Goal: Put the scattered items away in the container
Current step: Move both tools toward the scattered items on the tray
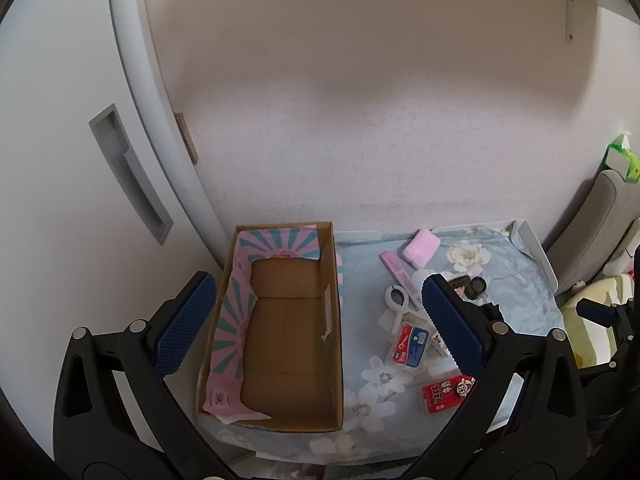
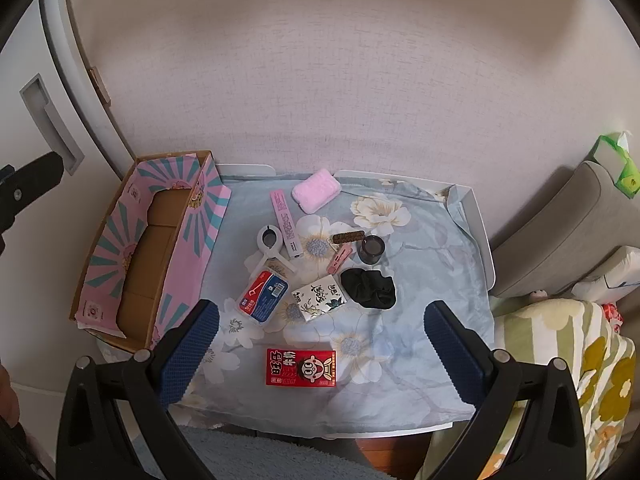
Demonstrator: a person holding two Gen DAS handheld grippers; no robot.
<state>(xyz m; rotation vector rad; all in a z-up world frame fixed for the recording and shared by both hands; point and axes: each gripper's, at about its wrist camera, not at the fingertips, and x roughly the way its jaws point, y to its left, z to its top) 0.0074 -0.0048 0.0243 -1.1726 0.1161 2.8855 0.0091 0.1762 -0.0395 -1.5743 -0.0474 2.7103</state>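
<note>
An open cardboard box (image 1: 336, 320) with pink and teal lining stands at the table's left; it also shows in the right wrist view (image 2: 160, 300). Scattered on the floral cloth are a red milk carton (image 2: 301, 368), a blue floss box (image 2: 264, 296), a white tissue pack (image 2: 319, 297), a black scrunchie (image 2: 369, 288), a white clip (image 2: 272, 248), a pink tube (image 2: 285, 224), a pink sponge (image 2: 316, 190) and a dark jar (image 2: 372, 249). My left gripper (image 1: 316, 324) hangs open above the box, empty. My right gripper (image 2: 322, 354) is open above the red carton, empty.
A white wall stands behind the table (image 2: 478, 224). A white cabinet door with a recessed handle (image 1: 128, 176) is at the left. A grey cushion (image 2: 568, 232), a green tissue pack (image 2: 616, 164) and a floral blanket (image 2: 572, 380) lie at the right.
</note>
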